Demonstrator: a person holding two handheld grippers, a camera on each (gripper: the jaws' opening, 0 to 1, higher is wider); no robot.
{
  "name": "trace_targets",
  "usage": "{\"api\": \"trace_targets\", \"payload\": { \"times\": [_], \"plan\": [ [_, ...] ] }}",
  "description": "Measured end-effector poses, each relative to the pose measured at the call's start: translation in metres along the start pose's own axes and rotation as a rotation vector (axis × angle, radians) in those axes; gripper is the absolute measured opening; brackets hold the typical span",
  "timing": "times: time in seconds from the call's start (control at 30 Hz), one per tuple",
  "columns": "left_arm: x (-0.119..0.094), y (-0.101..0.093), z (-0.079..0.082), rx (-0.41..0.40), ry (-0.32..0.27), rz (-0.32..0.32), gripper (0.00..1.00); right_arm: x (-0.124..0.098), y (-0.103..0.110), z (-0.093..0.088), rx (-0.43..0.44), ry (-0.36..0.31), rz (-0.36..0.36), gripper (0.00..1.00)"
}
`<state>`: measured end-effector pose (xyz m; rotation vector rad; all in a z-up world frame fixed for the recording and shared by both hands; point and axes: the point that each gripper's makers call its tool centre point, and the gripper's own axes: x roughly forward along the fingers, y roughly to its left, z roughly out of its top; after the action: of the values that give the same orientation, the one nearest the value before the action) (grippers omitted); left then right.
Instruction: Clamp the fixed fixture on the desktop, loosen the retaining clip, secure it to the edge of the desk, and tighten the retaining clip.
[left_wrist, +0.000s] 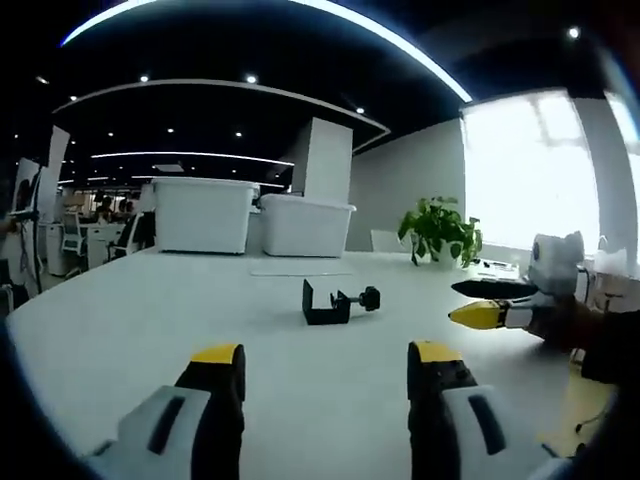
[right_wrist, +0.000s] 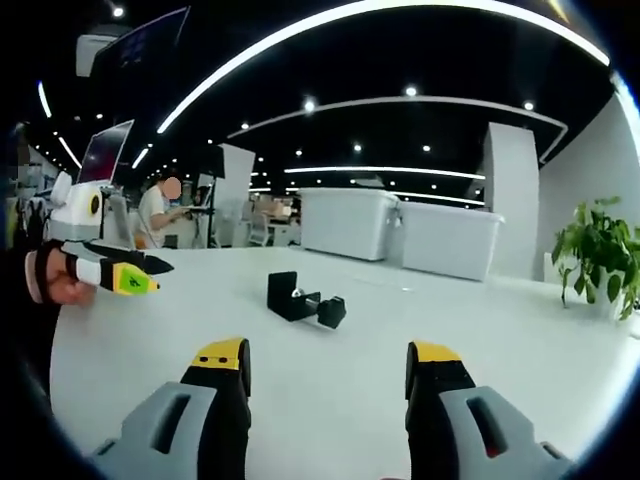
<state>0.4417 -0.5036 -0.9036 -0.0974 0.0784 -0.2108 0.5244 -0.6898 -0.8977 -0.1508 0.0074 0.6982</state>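
Clamp (left_wrist: 338, 303) single, bins (left_wrist: 203, 214) two

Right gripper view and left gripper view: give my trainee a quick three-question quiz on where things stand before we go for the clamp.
1. True or false: the black clamp is already held by a gripper.
2. How do the right gripper fingers stand? A) shut on the clamp B) open, nothing between them C) shut on nothing
3. What stands behind the clamp on the white desk, next to the potted plant?

Key:
1. False; it lies free on the desk, beyond both the right gripper and the left gripper.
2. B.
3. Two white bins.
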Motion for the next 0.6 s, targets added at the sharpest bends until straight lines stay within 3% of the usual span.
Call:
{"api": "trace_targets", "payload": {
  "times": [0.07,0.37,0.47,0.6],
  "plan": [
    [0.009,0.009,-0.011,0.043,0.068,0.051,0.68,0.005,-0.001,-0.001,0.01,0.006,-0.007,0.59],
    [0.039,-0.008,-0.001,0.01,0.02,-0.001,0.64,0.025,-0.004,-0.002,0.066,0.006,-0.022,0.58],
    [0.051,-0.003,-0.002,0.04,0.015,0.025,0.61,0.029,-0.006,-0.005,0.075,0.018,-0.033,0.56],
    [0.06,0.009,-0.004,0.009,0.024,0.07,0.61,0.031,-0.006,-0.007,0.076,0.021,-0.027,0.55]
  ]
}}
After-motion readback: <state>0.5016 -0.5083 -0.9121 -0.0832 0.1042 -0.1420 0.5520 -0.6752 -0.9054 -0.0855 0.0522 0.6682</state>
